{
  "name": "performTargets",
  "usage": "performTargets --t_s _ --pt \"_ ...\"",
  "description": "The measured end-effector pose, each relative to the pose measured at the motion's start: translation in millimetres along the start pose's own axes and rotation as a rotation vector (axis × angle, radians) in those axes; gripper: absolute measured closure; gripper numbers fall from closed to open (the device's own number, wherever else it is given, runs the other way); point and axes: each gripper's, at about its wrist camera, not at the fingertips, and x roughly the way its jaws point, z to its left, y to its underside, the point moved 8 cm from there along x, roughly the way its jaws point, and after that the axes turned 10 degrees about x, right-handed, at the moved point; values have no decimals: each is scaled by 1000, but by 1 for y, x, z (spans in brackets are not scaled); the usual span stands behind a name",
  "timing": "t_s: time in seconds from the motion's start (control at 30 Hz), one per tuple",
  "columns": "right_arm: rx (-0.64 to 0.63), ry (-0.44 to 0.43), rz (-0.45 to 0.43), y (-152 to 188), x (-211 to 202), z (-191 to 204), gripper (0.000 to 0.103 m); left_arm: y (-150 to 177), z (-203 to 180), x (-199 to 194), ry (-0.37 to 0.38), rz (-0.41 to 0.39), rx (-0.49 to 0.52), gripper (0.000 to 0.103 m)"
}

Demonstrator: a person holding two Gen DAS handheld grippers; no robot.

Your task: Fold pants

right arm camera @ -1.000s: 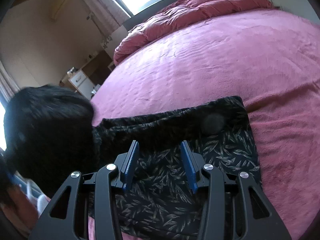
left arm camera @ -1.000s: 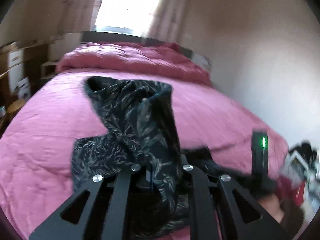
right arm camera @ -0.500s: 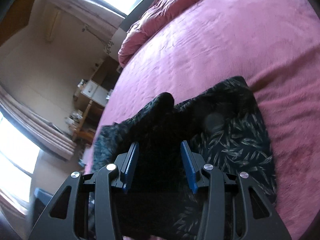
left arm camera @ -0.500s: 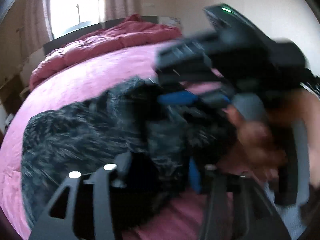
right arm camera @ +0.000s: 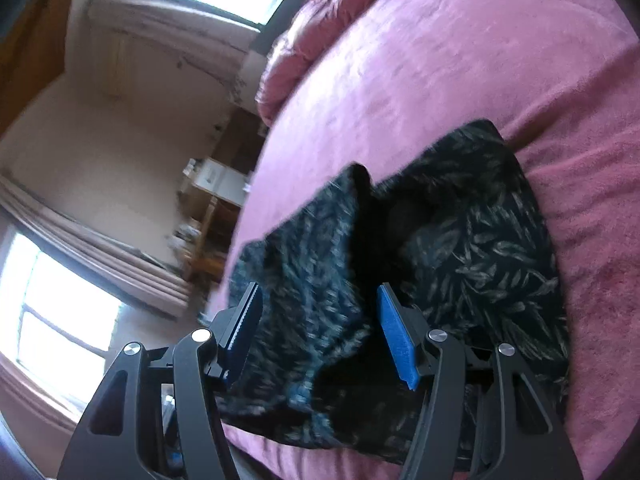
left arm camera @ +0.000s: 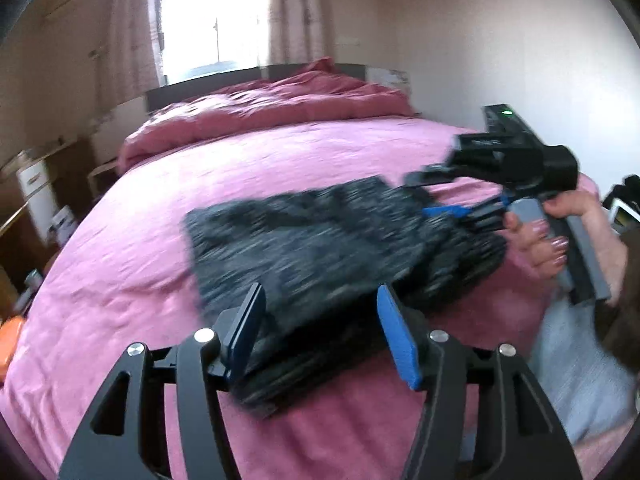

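The dark leaf-print fabric pants (left arm camera: 320, 240) lie folded on the pink bed (left arm camera: 140, 240). Both the left gripper (left arm camera: 320, 332) and right gripper (right arm camera: 318, 332) are opening, fingers clear; each should withdraw without snagging the top layer.

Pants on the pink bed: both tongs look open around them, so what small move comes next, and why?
Probably draw both tongs back clear of the fabric. The pants lie folded in a dark stack on the bedspread; the left tongs and right tongs are opening, cloth between the pads but unpinched. One flap still stands raised in the right wrist view and may need pressing flat afterwards.
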Motion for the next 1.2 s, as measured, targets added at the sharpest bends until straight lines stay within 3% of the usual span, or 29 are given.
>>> performTargets --t_s 0.13,0.27,0.4,0.5,0.6,0.7,0.73,0.8,0.93,1.07,1.1,1.2 --pt "-26 73 29 5 12 -3 45 30 27 8 15 69 -62 39" --pt "-85 119 45 9 28 1 51 46 25 25 25 116 -33 39" --pt "-133 160 47 9 44 5 71 42 29 37 30 102 -107 39" --pt "-132 149 39 5 42 7 77 42 28 35 77 97 -130 40" --pt "-80 117 26 3 28 0 77 50 31 24 56 88 -95 40" --pt "-80 120 38 5 20 -2 50 60 40 29 18 121 -100 40" --pt "-89 115 53 8 23 0 50 63 43 32 9 134 -115 40" --pt "-140 141 72 15 32 4 51 65 48 41 13 147 -151 43" --pt "-233 193 60 22 43 15 91 55 45 53 -13 130 -116 59" --pt "-267 55 -69 7 5 41 94 44 41 49 -96 152 -79 82" --pt "-265 30 -107 2 -9 45 94 40 37 47 -101 150 -65 83" --pt "-272 71 -178 -10 -34 44 94 23 19 36 -123 121 27 83"
